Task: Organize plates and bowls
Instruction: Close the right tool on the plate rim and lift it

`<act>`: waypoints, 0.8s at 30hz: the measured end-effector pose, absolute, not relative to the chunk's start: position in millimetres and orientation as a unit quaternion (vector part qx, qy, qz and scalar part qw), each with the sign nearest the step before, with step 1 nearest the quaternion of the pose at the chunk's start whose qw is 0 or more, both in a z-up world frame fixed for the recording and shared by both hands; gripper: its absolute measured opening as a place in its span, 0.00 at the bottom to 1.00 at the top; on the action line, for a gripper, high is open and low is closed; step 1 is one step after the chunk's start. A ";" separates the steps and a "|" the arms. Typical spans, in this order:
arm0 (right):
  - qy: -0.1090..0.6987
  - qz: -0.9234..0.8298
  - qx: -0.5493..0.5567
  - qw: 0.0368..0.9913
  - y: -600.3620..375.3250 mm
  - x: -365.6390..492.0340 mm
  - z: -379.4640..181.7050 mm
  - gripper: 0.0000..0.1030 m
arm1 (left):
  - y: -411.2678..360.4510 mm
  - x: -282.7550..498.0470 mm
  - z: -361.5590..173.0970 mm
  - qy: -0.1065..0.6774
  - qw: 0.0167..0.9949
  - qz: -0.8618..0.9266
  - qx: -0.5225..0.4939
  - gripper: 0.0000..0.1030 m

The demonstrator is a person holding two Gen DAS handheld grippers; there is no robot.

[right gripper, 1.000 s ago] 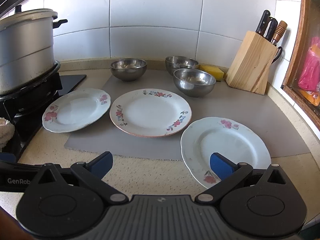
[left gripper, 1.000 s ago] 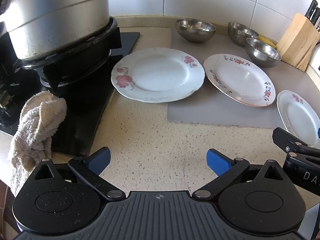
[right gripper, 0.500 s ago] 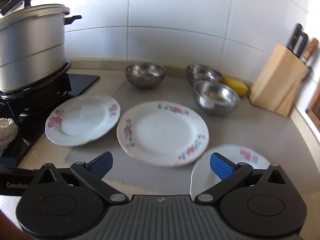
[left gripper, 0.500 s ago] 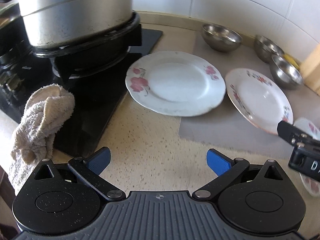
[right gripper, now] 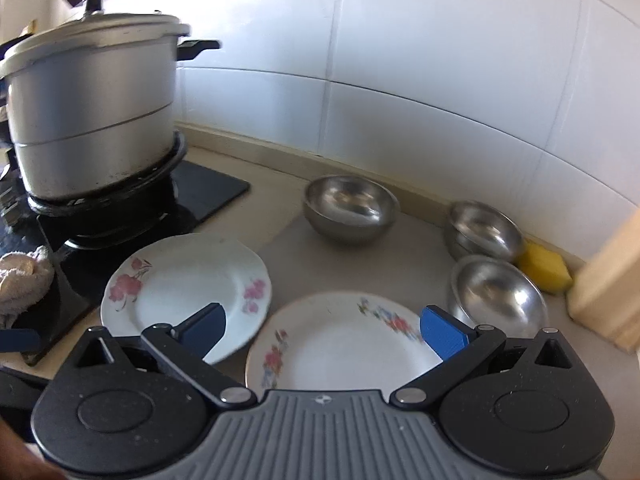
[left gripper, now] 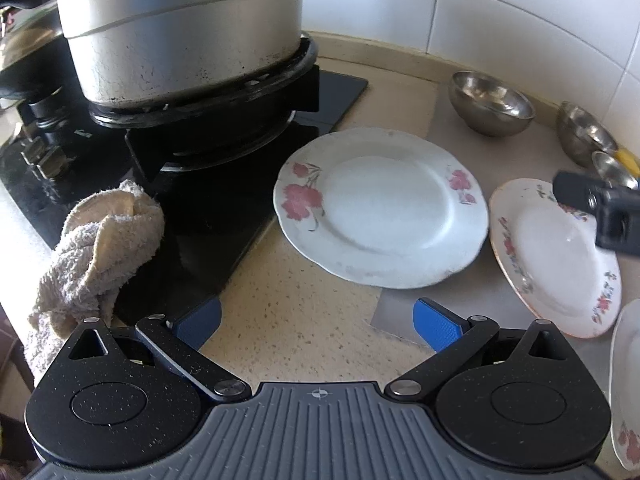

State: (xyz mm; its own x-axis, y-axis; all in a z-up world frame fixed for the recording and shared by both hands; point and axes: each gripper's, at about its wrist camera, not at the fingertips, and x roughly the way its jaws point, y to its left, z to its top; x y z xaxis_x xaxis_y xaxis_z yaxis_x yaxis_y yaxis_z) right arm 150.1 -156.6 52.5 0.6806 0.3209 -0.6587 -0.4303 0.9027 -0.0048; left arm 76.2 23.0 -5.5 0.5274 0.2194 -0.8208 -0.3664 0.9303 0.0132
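Three floral white plates lie on the counter. The left plate [left gripper: 380, 204] [right gripper: 184, 284] sits by the stove. The middle plate [left gripper: 556, 256] [right gripper: 344, 344] lies on the grey mat. The rim of the third plate [left gripper: 624, 392] shows at the right edge. Three steel bowls stand behind: one [left gripper: 490, 102] [right gripper: 350, 208] at the back, two [right gripper: 484, 230] [right gripper: 498, 296] to the right. My left gripper [left gripper: 318, 318] is open and empty over the counter, short of the left plate. My right gripper [right gripper: 324, 330] is open and empty above the middle plate's near side.
A big steel pot [left gripper: 180, 28] [right gripper: 92, 104] stands on the black stove [left gripper: 224, 208] at left. A beige cloth [left gripper: 96, 248] lies on the stove's front corner. A yellow sponge [right gripper: 546, 266] and a wooden knife block [right gripper: 608, 280] sit at the right.
Both grippers have moved left and forward. The right gripper went from over the third plate to over the middle plate. The left now faces the stove and left plate. Both stayed open.
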 end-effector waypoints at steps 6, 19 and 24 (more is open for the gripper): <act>0.350 0.236 -0.095 0.901 -132.9 183.0 48.0 0.85 | 33.8 87.2 -11.0 0.464 0.867 0.156 -0.097 0.95; 0.409 0.281 -0.097 0.863 -90.2 250.9 24.2 0.85 | 52.2 103.8 -34.6 0.491 0.853 0.115 -0.134 0.95; 0.439 0.317 -0.078 0.837 -77.9 276.2 9.0 0.85 | 56.6 97.8 -26.8 0.461 0.867 0.103 -0.155 0.95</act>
